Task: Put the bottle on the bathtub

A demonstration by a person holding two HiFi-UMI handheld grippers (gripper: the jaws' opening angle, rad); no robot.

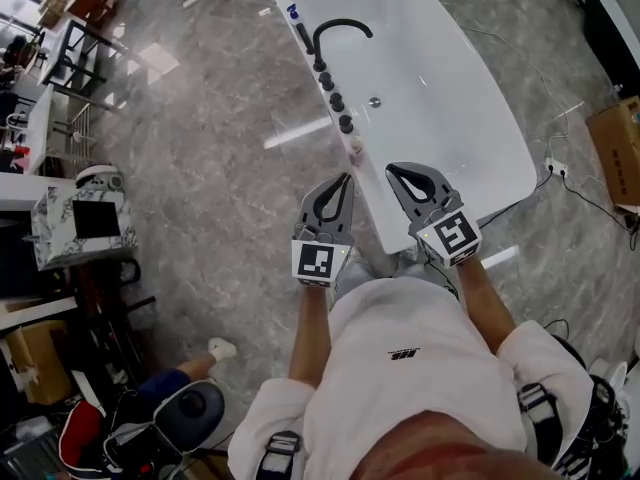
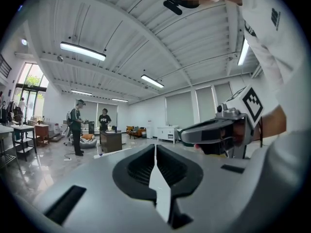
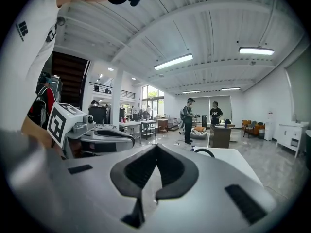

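Observation:
A white bathtub (image 1: pixel 455 108) stands on the grey floor ahead of me, with a black arched faucet (image 1: pixel 335 30) and several black knobs (image 1: pixel 336 101) along its left rim. At the near end of that rim stands a small pale pinkish item (image 1: pixel 352 148) that looks like the bottle. My left gripper (image 1: pixel 347 177) is held just short of the tub's near end, shut and empty. The right gripper (image 1: pixel 393 172) hovers over the tub's near corner, also shut with nothing in it. In the right gripper view the tub (image 3: pixel 238 161) and faucet (image 3: pixel 205 152) lie ahead, and the left gripper (image 3: pixel 99 135) shows at the left.
A marble-patterned box (image 1: pixel 78 218) and dark gear stand at the left. A cardboard box (image 1: pixel 616 153), a power strip (image 1: pixel 556 168) and cables lie to the right of the tub. Two people (image 3: pixel 199 114) stand by a dark cabinet (image 3: pixel 219 136) far off.

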